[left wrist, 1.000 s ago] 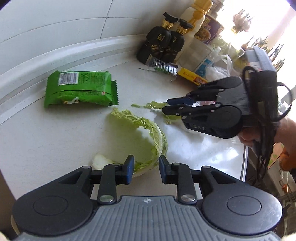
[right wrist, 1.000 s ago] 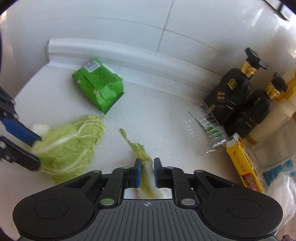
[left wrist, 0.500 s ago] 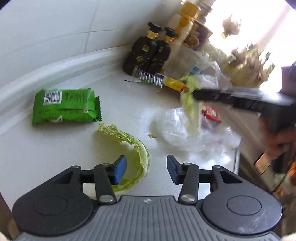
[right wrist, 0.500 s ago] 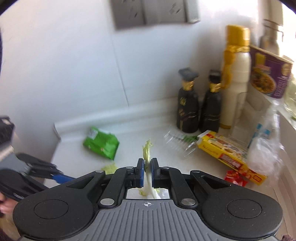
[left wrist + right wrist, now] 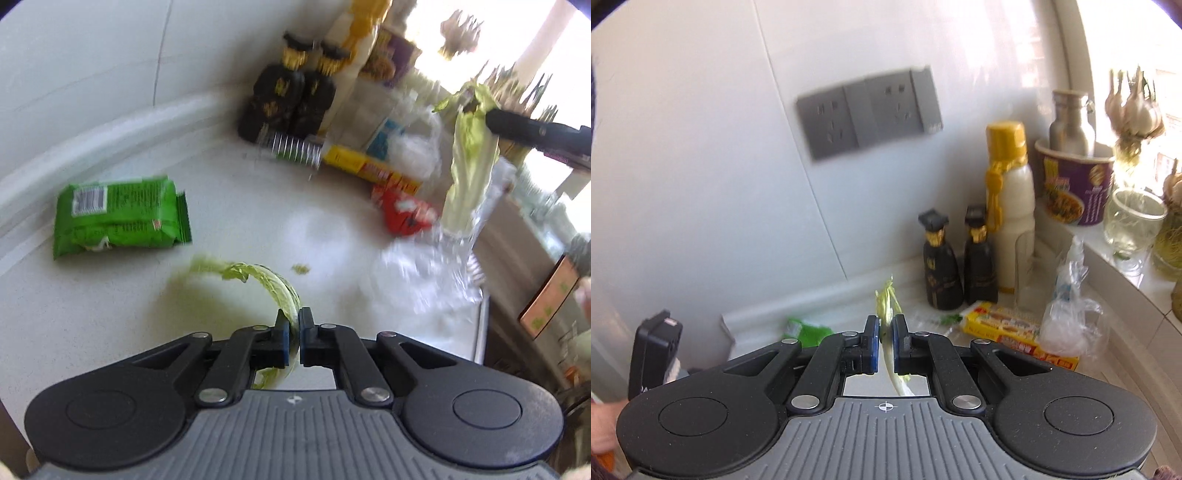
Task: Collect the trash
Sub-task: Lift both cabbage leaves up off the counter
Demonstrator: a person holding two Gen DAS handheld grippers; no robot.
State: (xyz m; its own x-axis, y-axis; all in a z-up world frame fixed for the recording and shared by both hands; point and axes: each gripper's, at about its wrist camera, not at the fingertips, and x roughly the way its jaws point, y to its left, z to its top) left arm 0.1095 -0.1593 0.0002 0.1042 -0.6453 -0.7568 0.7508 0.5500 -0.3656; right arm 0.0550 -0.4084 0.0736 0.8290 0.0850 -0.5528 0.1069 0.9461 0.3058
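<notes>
The left wrist camera sits just behind the left gripper (image 5: 293, 332) and looks steeply down along its fingers, close over the white counter (image 5: 92, 314), with the green packet (image 5: 118, 218) ahead to the left. The right wrist camera sits behind the right gripper (image 5: 885, 332), higher up, and looks more levelly at the tiled wall (image 5: 701, 166) and its grey sockets (image 5: 868, 110). Both views share the far corner: the two dark bottles (image 5: 291, 99) (image 5: 956, 266), the yellow box (image 5: 369, 170) (image 5: 1015, 328) and the green packet (image 5: 805, 330). Each gripper shows at the edge of the other's view.
</notes>
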